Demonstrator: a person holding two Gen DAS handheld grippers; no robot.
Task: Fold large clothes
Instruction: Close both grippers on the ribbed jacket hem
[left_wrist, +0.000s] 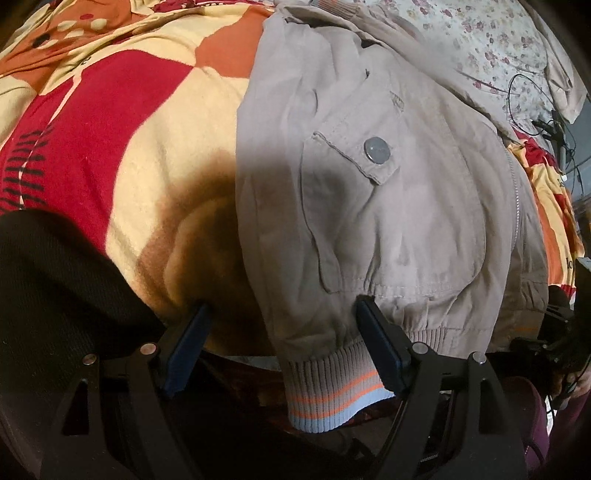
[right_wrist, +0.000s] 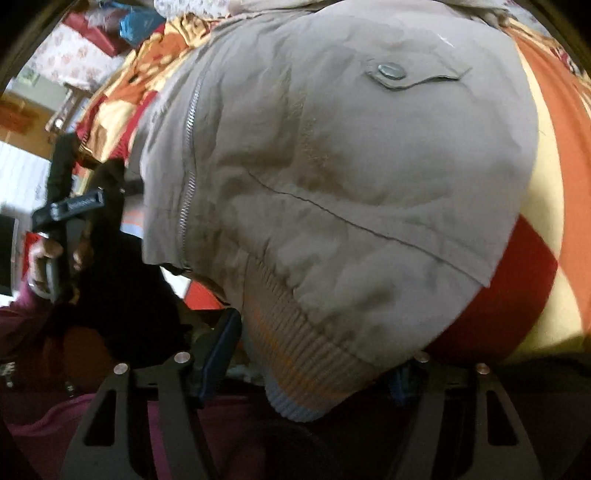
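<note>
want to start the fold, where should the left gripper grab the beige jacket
Grip the ribbed hem band at the beige jacket's near corner, coming from the bed edge. It hangs off the blanket, thick and free, and the left gripper already straddles it, jaws open.

open left gripper (left_wrist: 282, 325) straddles jacket (left_wrist: 388, 206) hem (on blanket (left_wrist: 155, 110)).

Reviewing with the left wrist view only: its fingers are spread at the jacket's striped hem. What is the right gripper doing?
Observer: The right gripper is open too. The ribbed hem of the jacket lies between its fingers, not pinched.
Operator: Does that half have a pocket as well?
Observer: Yes, a pocket flap with a metal snap lies flat on it.
</note>
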